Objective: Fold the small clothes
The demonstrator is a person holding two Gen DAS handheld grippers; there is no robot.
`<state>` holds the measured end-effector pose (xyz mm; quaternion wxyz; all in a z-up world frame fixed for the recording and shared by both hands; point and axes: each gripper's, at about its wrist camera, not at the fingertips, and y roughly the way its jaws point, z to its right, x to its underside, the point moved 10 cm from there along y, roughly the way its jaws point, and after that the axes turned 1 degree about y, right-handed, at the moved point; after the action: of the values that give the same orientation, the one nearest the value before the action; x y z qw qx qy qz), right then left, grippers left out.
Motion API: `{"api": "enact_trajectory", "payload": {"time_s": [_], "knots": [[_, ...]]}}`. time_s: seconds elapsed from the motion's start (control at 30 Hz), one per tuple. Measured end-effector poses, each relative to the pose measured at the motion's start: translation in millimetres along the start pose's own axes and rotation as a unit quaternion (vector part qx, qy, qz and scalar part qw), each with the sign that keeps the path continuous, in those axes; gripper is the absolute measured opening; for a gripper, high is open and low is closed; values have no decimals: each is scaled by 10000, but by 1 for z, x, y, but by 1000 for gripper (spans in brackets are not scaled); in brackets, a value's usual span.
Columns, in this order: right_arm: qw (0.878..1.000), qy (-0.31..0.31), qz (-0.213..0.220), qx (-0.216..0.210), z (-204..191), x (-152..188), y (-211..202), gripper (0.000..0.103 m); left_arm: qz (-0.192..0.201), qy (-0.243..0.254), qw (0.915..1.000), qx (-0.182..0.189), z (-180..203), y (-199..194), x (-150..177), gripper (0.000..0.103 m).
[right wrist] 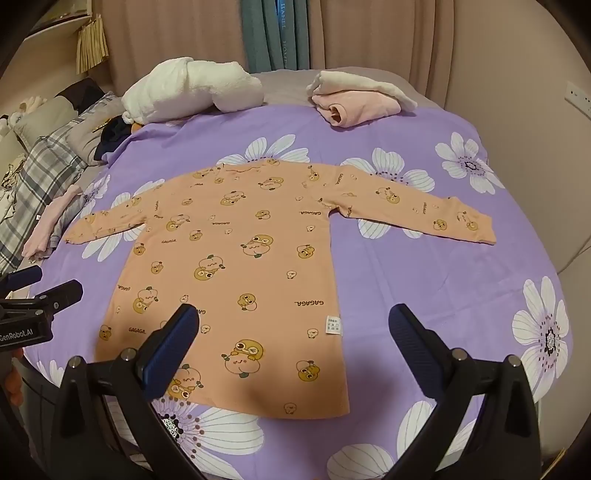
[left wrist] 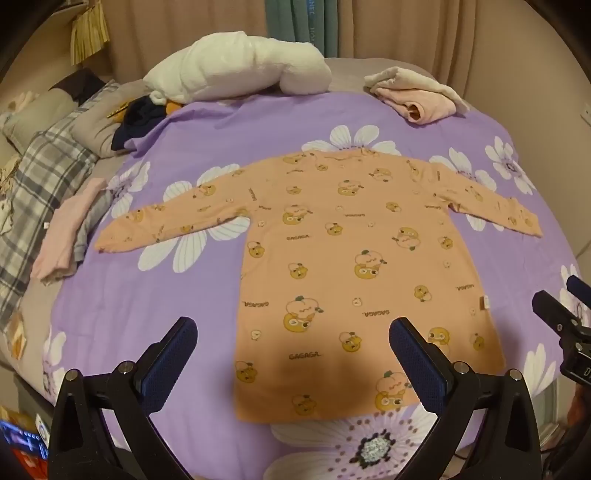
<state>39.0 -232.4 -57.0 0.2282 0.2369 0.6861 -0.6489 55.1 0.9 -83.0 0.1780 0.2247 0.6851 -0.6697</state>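
An orange long-sleeved child's top [left wrist: 351, 258] with cartoon prints lies flat on the purple flowered bedsheet [left wrist: 155, 314], sleeves spread out, hem nearest me. It also shows in the right wrist view [right wrist: 236, 273]. My left gripper [left wrist: 293, 328] is open and empty, hovering above the hem's left part. My right gripper [right wrist: 295, 317] is open and empty above the hem's right part, near a white label [right wrist: 333, 326]. The right gripper also shows at the right edge of the left wrist view [left wrist: 569, 295]. The left gripper shows at the left edge of the right wrist view [right wrist: 48, 284].
A white plush bundle [left wrist: 236, 70] and folded pink and cream clothes [left wrist: 417, 94] lie at the bed's far end. Folded pink and grey clothes [left wrist: 70, 236] lie at the left edge, beside a plaid blanket [left wrist: 40, 184]. Curtains [right wrist: 369, 33] hang behind.
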Motion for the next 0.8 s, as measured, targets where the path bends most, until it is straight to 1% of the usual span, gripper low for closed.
{"api": "enact_trajectory", "payload": {"time_s": [0.33, 0.4, 0.57, 0.6, 0.8], "knots": [[10000, -40, -4, -24, -2, 1, -1, 103, -3, -1, 10000, 18, 2, -2, 0, 103], [10000, -22, -6, 8, 1, 1, -1, 103, 70, 7, 10000, 24, 1, -1, 0, 103], [10000, -12, -13, 12, 4, 1, -1, 103, 47, 21, 10000, 27, 2, -1, 0, 103], [10000, -35, -2, 12, -2, 3, 0, 103, 35, 23, 10000, 22, 2, -1, 1, 103], [10000, -25, -2, -5, -1, 3, 2, 103, 65, 23, 10000, 12, 2, -1, 0, 103]]}}
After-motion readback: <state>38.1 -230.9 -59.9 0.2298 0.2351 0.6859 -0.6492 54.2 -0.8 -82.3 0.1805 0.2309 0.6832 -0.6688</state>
